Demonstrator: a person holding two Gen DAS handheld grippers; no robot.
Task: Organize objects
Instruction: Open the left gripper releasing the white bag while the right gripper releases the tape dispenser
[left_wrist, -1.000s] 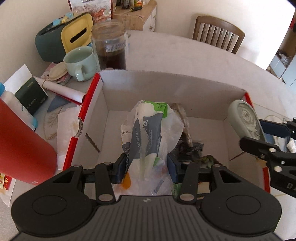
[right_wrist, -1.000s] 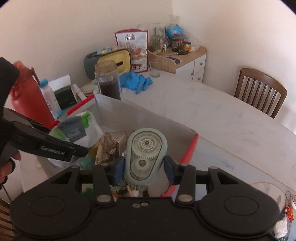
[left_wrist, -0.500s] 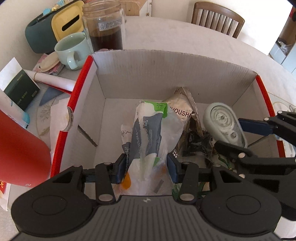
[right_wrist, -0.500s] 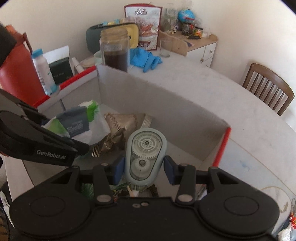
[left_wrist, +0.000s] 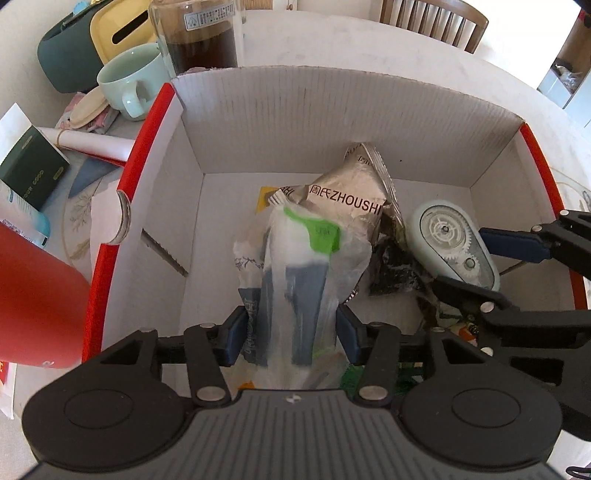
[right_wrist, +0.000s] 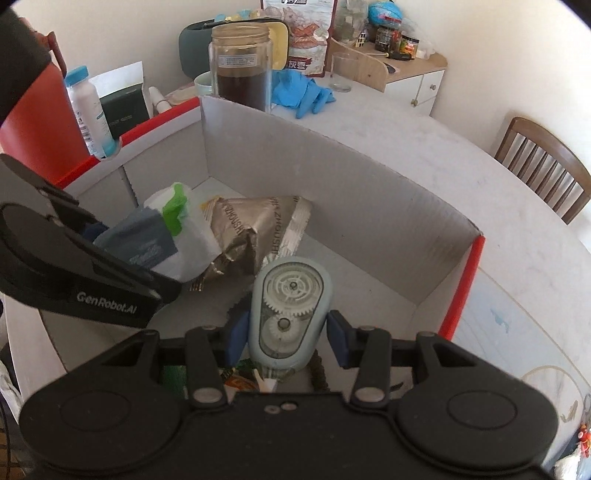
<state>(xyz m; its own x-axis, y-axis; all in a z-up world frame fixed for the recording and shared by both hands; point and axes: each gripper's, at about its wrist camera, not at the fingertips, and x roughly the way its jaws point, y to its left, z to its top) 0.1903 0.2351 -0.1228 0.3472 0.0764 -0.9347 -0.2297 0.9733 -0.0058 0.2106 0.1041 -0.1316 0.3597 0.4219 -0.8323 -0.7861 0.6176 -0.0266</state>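
Observation:
A white cardboard box (left_wrist: 332, 110) with red rims fills both views. Inside lie a crumpled silver snack bag (left_wrist: 347, 195) and a clear plastic bag (left_wrist: 295, 266) printed blue and green. My left gripper (left_wrist: 291, 336) points down into the box. Its jaws are opening, and the plastic bag stands between the pads, loosely flanked. My right gripper (right_wrist: 286, 334) is shut on a pale blue correction tape dispenser (right_wrist: 290, 306) with white gears. It holds the dispenser upright, low in the box's right half, beside the snack bag (right_wrist: 251, 221). From the left wrist the dispenser (left_wrist: 447, 240) shows at the right.
Behind the box stand a glass jar (left_wrist: 199, 37) of dark liquid, a mint mug (left_wrist: 129, 81) and a green-yellow tissue box (left_wrist: 92, 37). A red bottle (left_wrist: 33, 295) and a white bottle (right_wrist: 88, 114) stand left of it. Blue gloves (right_wrist: 303, 92) lie behind; a chair (right_wrist: 543, 166) stands at the table's far side.
Both grippers have come down into the box. The right one carried the dispenser in over the right rim. The left jaws have widened around the plastic bag.

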